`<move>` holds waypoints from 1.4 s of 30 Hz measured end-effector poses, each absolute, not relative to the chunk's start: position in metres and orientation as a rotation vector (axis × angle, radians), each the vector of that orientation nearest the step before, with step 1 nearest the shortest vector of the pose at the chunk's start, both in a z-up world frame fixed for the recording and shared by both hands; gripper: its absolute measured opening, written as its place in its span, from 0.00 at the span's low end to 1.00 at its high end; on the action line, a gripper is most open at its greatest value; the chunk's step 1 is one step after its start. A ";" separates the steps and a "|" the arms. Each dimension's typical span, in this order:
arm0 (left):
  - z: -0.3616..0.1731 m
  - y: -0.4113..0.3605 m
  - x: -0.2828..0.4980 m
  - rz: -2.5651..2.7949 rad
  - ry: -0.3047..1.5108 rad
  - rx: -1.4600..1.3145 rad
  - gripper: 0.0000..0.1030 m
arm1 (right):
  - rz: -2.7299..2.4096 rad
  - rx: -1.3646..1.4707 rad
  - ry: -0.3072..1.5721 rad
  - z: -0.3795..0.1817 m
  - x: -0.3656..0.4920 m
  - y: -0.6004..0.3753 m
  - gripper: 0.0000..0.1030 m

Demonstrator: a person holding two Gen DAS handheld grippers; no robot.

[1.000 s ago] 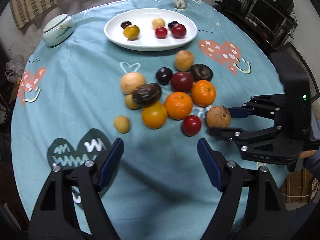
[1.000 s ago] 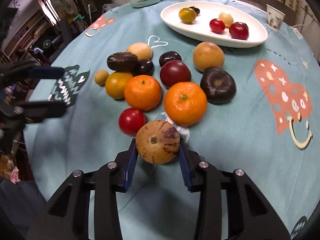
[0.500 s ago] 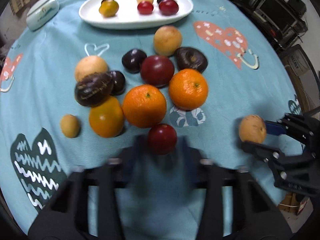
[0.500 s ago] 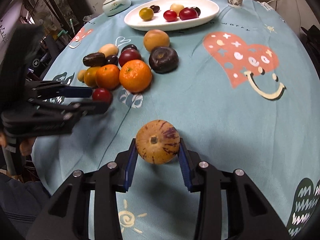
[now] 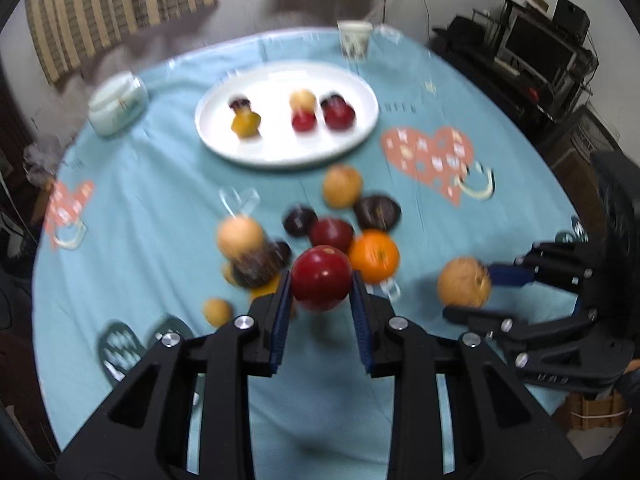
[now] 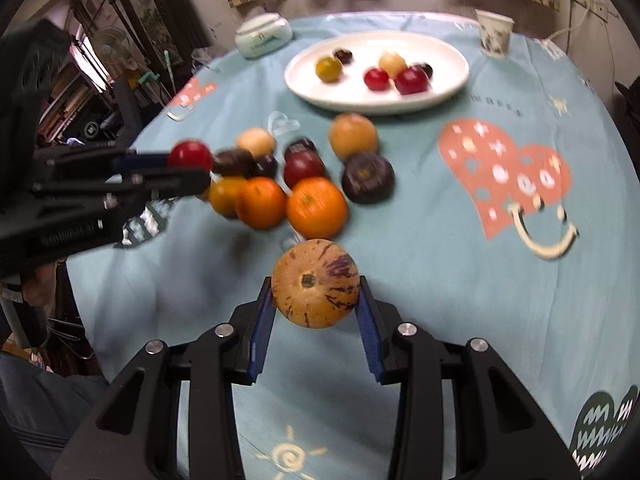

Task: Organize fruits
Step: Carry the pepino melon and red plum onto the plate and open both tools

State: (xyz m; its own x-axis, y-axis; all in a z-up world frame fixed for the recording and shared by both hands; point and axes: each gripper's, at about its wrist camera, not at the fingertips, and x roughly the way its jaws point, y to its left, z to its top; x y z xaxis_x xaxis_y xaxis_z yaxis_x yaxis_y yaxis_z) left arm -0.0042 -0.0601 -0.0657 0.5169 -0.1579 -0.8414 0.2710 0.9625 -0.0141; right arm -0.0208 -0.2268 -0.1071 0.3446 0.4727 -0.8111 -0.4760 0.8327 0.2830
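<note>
My left gripper [image 5: 320, 300] is shut on a red round fruit [image 5: 321, 278] and holds it above the table; it also shows in the right wrist view [image 6: 190, 155]. My right gripper [image 6: 316, 300] is shut on a tan fruit with purple streaks [image 6: 315, 289], lifted above the cloth; it shows in the left wrist view [image 5: 464, 282]. A pile of oranges [image 6: 317, 208], dark and tan fruits lies mid-table. A white oval plate [image 6: 448, 84] at the back holds several small fruits.
A round table with a light blue cloth [image 6: 440, 280] printed with hearts. A pale lidded dish [image 5: 118, 104] stands at the back left, a paper cup [image 5: 354, 38] behind the plate. Shelves and electronics [image 5: 540, 52] stand beyond the table's right side.
My left gripper moved in, shut on the red fruit and lifted it from the pile. My right gripper lifted the streaked fruit away from the pile and holds it raised.
</note>
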 end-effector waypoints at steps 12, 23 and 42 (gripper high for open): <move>-0.024 -0.053 0.042 -0.203 0.897 0.176 0.28 | 0.606 0.005 0.976 -0.067 0.002 -0.207 0.39; -0.039 -0.062 0.104 -0.215 0.923 0.175 0.28 | 0.545 0.002 0.953 -0.062 0.059 -0.215 0.39; -0.089 -0.037 0.191 -0.146 1.022 0.068 0.29 | 0.486 0.023 0.938 -0.073 0.212 -0.208 0.39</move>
State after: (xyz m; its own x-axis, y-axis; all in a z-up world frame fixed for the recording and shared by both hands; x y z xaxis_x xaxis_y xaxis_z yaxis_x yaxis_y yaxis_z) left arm 0.1910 -0.0374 -0.0888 0.5134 -0.0894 -0.8535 0.1527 0.9882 -0.0116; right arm 0.2117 -0.2081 -0.0734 0.4915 0.4105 -0.7680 -0.3911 0.8921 0.2265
